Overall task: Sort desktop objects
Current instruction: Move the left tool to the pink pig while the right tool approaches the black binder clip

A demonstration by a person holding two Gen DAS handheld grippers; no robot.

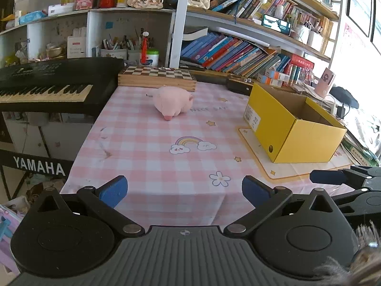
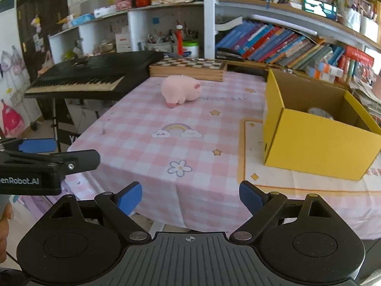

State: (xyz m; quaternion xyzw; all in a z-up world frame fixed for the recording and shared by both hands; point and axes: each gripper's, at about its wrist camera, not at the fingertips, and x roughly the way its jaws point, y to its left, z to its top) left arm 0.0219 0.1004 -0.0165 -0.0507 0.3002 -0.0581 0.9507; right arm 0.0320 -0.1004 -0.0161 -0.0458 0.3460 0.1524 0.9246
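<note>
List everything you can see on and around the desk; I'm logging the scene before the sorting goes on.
plush pig: 1, pink, far middle of the tablecloth, apart from the box
cardboard box: 1, yellow, open top, right side, on a cream mat; something pale inside, unclear
tablecloth: 1, pink and white check, covers the desk
chessboard case: 1, wooden, far edge behind the pig
keyboard: 1, black, left of the desk
shelves: books, pen cups, boxes, behind the desk
left tool: open, holds nothing, near edge
right tool: open, holds nothing, near edge
</note>
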